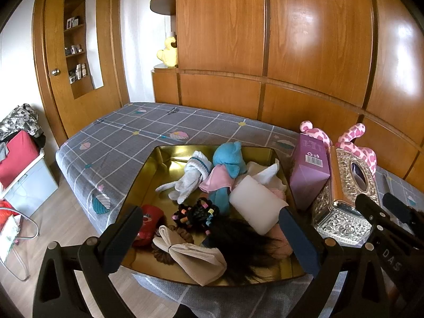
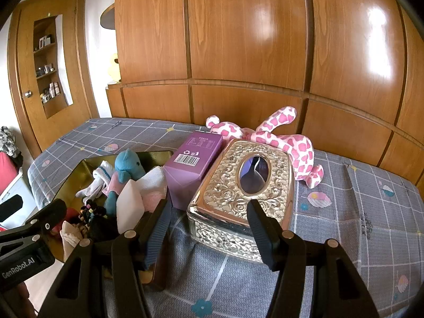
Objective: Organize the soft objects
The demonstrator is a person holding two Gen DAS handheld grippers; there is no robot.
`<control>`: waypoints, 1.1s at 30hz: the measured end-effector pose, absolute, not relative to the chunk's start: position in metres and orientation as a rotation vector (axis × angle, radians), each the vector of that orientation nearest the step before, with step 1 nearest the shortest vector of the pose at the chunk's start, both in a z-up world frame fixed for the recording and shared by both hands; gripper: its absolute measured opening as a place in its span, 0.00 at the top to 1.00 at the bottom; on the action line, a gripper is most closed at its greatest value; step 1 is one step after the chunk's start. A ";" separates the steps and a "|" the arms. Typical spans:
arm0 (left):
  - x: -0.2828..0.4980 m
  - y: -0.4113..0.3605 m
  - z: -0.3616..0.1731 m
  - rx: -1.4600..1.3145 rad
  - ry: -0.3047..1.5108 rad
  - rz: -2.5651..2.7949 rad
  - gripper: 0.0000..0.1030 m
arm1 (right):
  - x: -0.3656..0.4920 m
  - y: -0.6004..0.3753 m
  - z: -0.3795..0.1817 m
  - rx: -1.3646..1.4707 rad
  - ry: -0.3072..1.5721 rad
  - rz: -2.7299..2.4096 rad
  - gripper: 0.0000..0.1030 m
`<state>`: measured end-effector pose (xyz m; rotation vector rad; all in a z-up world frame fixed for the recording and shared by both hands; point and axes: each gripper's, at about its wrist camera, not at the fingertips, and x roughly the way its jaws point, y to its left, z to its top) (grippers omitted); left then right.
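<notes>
Soft things are heaped in a shiny gold tray (image 1: 159,159) at the bed's edge.
Both the left tongs (image 1: 209,241) and the right tongs (image 2: 209,228) are held spread wide, gripping nothing; an embossed metal tissue box (image 2: 238,185) is framed by the right pair.

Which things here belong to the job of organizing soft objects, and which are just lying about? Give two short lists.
Part of the job:
gold tray
blue plush toy
white socks
white sponge block
hair ties
pink spotted plush, still outside the tray

Just lying about:
purple carton
ornate tissue box
yellow plush on the far shelf
</notes>
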<state>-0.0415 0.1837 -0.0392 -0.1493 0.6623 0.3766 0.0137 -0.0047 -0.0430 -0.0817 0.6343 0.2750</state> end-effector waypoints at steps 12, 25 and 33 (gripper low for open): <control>-0.042 0.185 -0.039 -0.147 0.665 0.376 0.00 | 0.013 -0.005 -0.043 -0.085 0.634 0.277 0.42; -0.041 0.186 -0.040 -0.149 0.671 0.377 0.00 | 0.013 -0.005 -0.045 -0.086 0.638 0.274 0.42; -0.041 0.185 -0.042 -0.138 0.664 0.372 0.01 | 0.015 -0.006 -0.047 -0.080 0.646 0.270 0.42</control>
